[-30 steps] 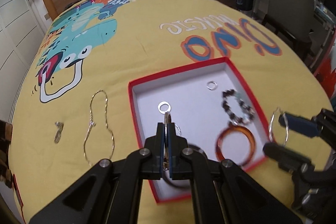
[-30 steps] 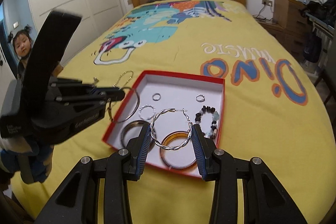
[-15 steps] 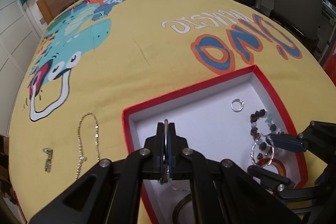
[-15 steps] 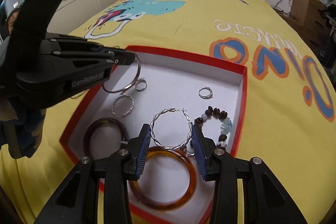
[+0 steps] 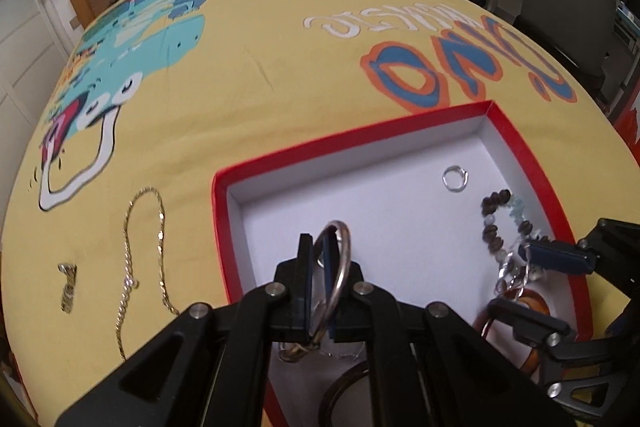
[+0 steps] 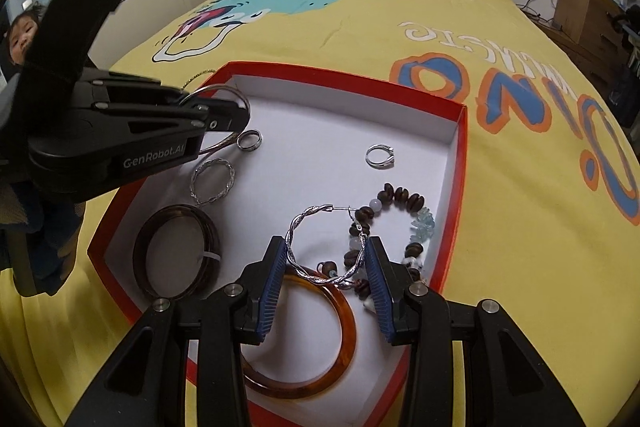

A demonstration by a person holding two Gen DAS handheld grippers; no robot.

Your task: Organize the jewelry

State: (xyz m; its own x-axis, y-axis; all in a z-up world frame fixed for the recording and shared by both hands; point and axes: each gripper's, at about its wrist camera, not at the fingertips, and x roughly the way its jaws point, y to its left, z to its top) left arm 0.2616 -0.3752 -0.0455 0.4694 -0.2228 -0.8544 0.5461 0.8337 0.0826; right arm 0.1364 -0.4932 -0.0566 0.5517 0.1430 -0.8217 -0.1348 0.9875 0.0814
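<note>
- The left gripper [image 5: 318, 267], at lower centre of the left wrist view, has its fingers a little apart with a plain silver hoop [image 5: 340, 267] standing tilted between them; whether they still pinch it cannot be told.
- The right gripper [image 6: 326, 263], at lower centre of the right wrist view, has its fingers clamped on a twisted silver hoop earring [image 6: 324, 247], held above the box floor.
- The red box [image 6: 460, 167] sits on the yellow bed [image 6: 360, 39] and holds a small ring [image 6: 380, 155], a band ring [image 6: 249, 140], a second twisted hoop [image 6: 212, 181], a dark bangle [image 6: 176, 251], an amber bangle [image 6: 316, 347] and a beaded bracelet [image 6: 400, 223].
- At the left of the left wrist view, a gold chain [image 5: 132, 259] and a small clasp piece [image 5: 68, 287] lie on the bed outside the box.
</note>
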